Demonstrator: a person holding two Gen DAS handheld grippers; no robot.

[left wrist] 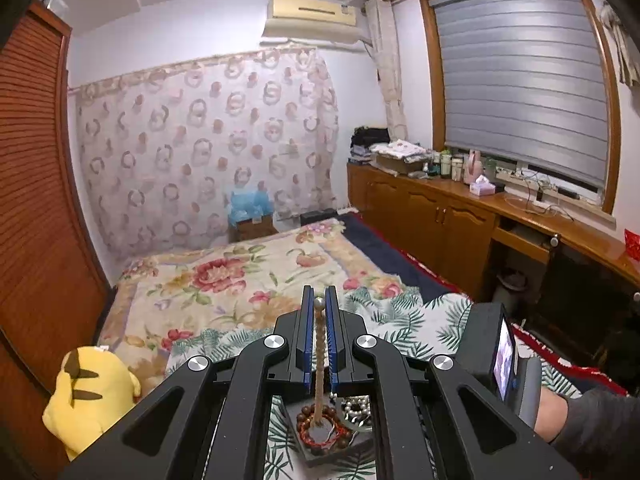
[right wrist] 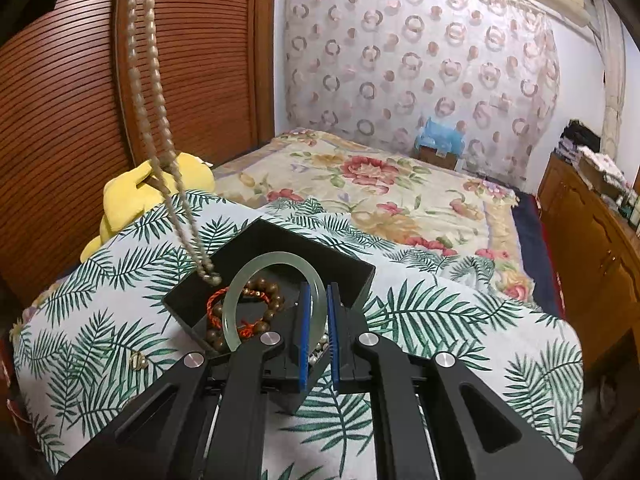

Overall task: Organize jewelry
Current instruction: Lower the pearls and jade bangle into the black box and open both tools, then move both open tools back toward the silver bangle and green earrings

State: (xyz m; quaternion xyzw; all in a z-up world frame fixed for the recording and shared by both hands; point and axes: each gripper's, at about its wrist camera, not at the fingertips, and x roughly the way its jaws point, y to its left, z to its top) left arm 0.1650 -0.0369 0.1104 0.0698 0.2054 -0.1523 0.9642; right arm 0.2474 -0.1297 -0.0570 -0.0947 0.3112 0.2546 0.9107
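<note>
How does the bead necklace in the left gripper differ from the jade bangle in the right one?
The bead necklace is a long, limp strand of small beige beads; the jade bangle is one rigid pale green ring. The necklace hangs with its end in the black box; the bangle is held above it. Both are pinched in shut grippers.

From my right gripper [right wrist: 319, 292], the bead necklace [right wrist: 160, 152] up and to its left runs off the top edge. The jade bangle [right wrist: 240, 284] hides part of the wooden bracelet [right wrist: 256, 300] behind it. Small pale beads [right wrist: 320, 346], possibly pearls, show dimly between my fingers [right wrist: 305, 332].
</note>
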